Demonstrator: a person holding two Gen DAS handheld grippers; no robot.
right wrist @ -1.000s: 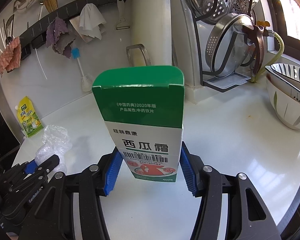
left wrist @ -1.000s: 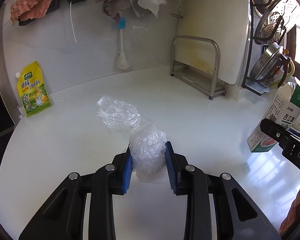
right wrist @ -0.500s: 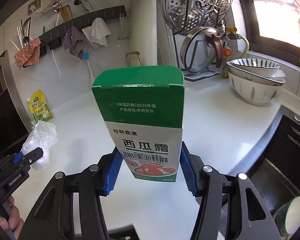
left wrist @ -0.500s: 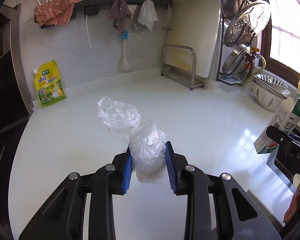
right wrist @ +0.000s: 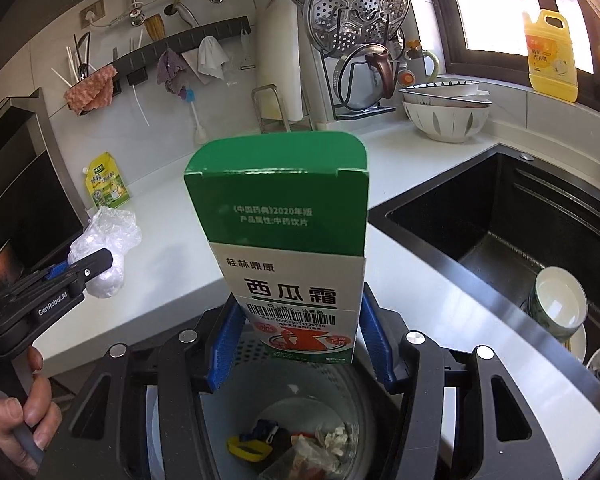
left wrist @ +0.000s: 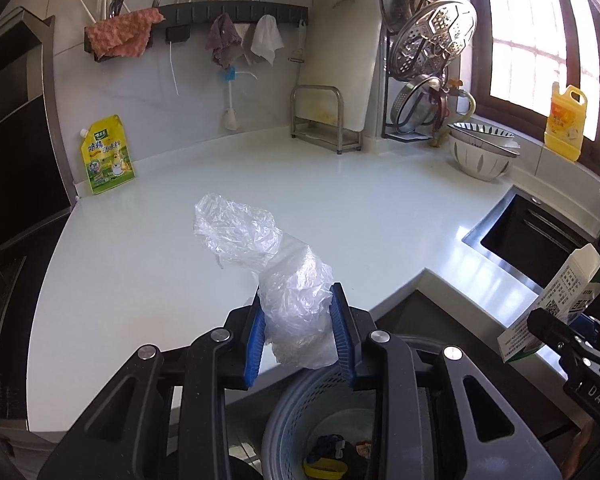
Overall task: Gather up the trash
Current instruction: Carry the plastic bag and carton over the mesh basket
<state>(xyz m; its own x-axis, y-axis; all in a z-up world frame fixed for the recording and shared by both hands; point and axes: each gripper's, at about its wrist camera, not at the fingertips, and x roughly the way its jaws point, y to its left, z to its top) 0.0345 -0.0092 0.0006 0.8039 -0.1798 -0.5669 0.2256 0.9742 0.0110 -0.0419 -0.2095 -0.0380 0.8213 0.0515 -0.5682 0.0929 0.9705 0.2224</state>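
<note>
Above the bin (right wrist: 300,408), a round grey basket on the floor just off the counter (left wrist: 179,240) edge, both grippers carry trash. Right gripper (right wrist: 297,344) has its blue pads clamped on the lower sides of a green and white box (right wrist: 287,248), which stands upright, its bottom edge over the bin's open mouth. Left gripper (left wrist: 300,336) is clamped on a crumpled clear plastic bag (left wrist: 283,288); the bag's loose top reaches out over the counter, while its pinched part hangs over the bin's near rim rather than its middle. Inside the bin lie scraps of paper, something yellow and something blue. A black sink (right wrist: 500,240) lies beyond the bin, to the right of the box, with a cup in it. To do the drop well, as I judge it, each piece should be fully over the bin's opening before the pads part. The box looks ready: open wide enough and it should fall straight in. The bag is light and clingy, so bring it further over the middle, tilt the fingers down, and expect it to stick to a pad or drift towards the counter.
</note>
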